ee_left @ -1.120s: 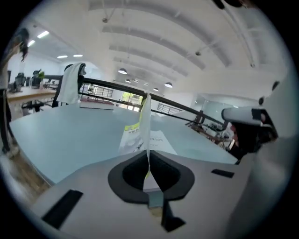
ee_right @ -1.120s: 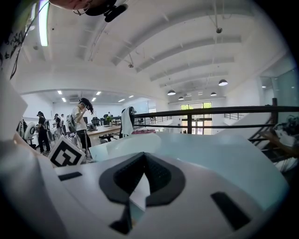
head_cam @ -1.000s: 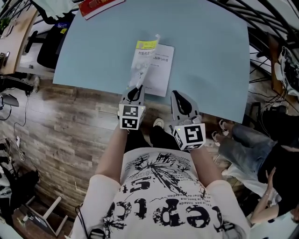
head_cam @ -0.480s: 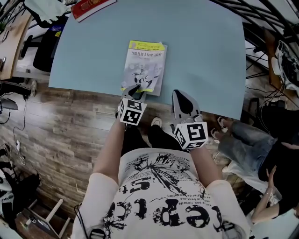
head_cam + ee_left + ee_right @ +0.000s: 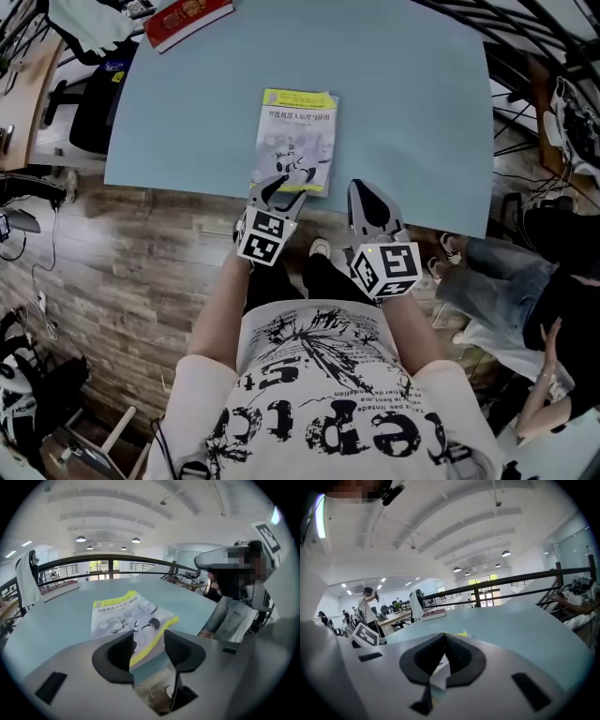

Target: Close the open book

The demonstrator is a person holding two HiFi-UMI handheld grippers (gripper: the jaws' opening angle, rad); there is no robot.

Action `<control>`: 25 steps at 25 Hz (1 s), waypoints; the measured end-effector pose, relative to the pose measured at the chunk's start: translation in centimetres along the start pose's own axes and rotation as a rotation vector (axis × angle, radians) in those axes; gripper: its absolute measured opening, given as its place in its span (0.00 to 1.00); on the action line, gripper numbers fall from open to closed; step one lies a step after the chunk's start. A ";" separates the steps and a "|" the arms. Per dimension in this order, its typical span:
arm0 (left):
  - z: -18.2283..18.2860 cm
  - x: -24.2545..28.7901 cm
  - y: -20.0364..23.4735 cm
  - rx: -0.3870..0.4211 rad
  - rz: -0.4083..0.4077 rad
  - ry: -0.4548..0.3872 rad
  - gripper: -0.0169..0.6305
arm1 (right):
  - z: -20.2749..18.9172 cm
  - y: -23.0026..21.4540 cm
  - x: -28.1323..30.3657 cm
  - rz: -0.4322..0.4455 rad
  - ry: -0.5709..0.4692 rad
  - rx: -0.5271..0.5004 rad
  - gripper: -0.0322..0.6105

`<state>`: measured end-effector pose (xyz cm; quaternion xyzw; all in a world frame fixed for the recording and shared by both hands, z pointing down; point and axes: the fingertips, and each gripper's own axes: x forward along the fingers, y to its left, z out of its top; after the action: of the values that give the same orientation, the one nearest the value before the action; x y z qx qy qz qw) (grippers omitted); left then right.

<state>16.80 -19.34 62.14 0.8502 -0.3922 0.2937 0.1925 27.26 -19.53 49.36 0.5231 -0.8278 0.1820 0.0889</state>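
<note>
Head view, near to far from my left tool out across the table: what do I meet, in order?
Near to far: left tool (jaws opening, the book's near edge in the gap, not pinched) → closed yellow-edged book → bare blue table → red book at the far left corner.

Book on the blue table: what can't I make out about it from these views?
- Left gripper view: the near corner of the book sits behind the left gripper, whose jaws are opening with that edge showing between them; contact unclear.
- Right gripper view: the right gripper hides all but a yellow sliver.
- Head view: cover print too small to read.
</note>
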 end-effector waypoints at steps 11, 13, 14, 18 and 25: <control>9.0 -7.5 3.8 -0.080 0.036 -0.287 0.12 | 3.6 3.3 0.9 -0.030 -0.072 -0.072 0.06; 10.3 -9.3 4.7 -0.085 0.049 -0.340 0.09 | 4.3 4.0 0.8 -0.035 -0.090 -0.096 0.06; 11.0 -10.1 5.0 -0.079 0.052 -0.363 0.08 | 4.6 4.4 0.8 -0.037 -0.099 -0.106 0.07; 13.9 -14.0 6.1 -0.029 0.059 -0.468 0.07 | 6.4 6.0 0.5 -0.046 -0.149 -0.158 0.06; 18.7 -21.1 6.3 0.093 0.070 -0.649 0.06 | 10.1 8.1 -1.1 -0.082 -0.258 -0.236 0.06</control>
<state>7.38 -21.96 34.96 0.8934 -0.4482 0.0315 0.0084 20.85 -19.48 38.05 0.5611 -0.8261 0.0112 0.0502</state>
